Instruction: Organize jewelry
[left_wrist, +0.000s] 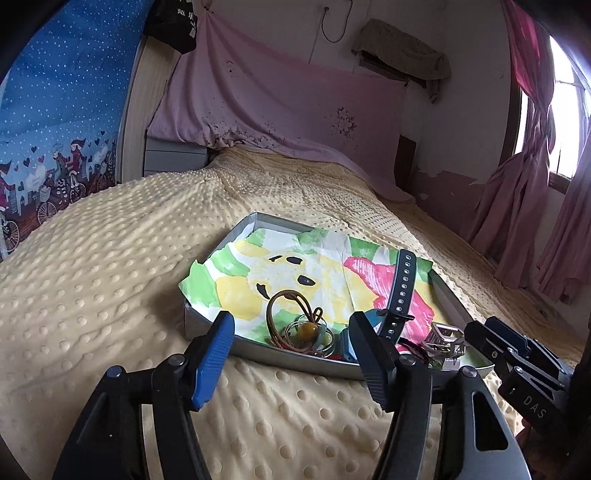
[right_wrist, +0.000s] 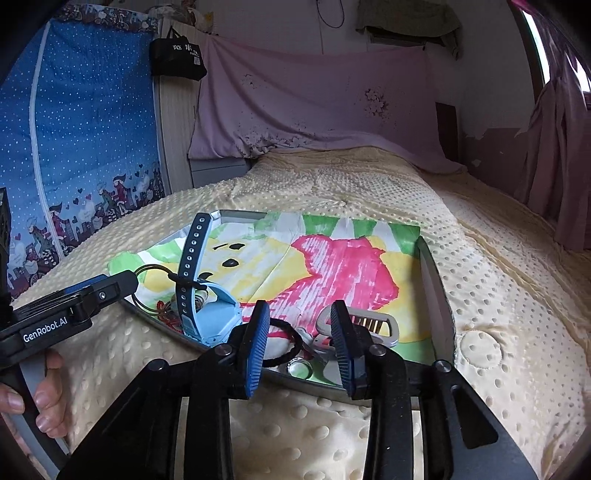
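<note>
Yellow dotted bedspread (left_wrist: 110, 258), pink curtains (left_wrist: 524, 192).

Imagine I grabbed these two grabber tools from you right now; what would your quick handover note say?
Left gripper: open, empty, at the tray's near edge.
Right gripper: open, empty, poised over the black hair tie.
Everything sits heaped at the near end of the tray: blue watch, brown cord loop, yellow bead ring, silver clip.
Done: nothing looks sorted.
Left: pick each piece out and arrange it.
</note>
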